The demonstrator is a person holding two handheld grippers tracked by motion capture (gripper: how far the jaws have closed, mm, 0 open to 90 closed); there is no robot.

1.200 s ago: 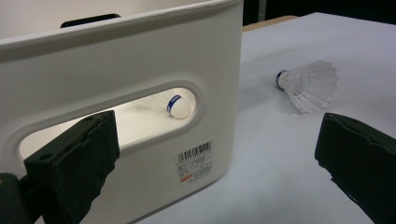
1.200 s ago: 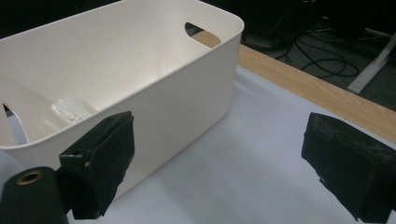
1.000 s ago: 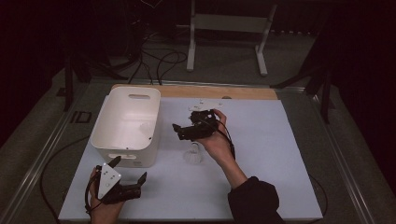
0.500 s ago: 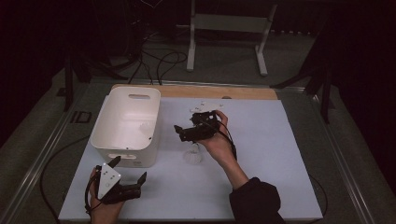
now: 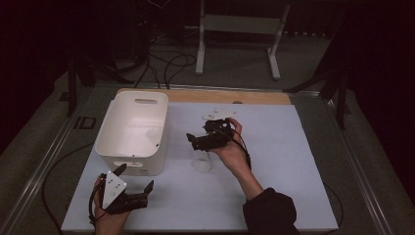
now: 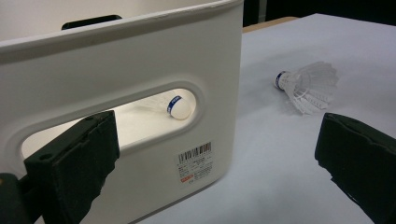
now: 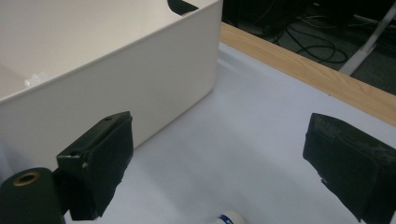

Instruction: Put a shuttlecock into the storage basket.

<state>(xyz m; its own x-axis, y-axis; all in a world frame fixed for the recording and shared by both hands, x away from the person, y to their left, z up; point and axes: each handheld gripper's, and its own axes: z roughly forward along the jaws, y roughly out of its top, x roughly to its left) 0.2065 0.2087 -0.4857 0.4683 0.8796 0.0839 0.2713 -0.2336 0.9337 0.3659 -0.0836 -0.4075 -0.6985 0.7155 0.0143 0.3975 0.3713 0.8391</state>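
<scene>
From the high view, one white tub [image 5: 132,132] stands on the table's white sheet [image 5: 274,191], with one shuttlecock [image 5: 201,161] lying on the sheet just right of it and more white shuttlecocks [image 5: 218,115] clustered near the far edge, too blurred to count. The right gripper [image 5: 193,141] hovers just above the near shuttlecock, jaws spread, wrist bent toward the tub. The left gripper [image 5: 134,183] rests low at the near edge, jaws spread. In the left gripper view, a second shuttlecock [image 6: 177,106] lies inside the tub, seen through its handle slot; the outside one [image 6: 306,86] lies on its side. In the right gripper view, its cork tip [image 7: 229,217] sits between the wide-open jaws, untouched.
</scene>
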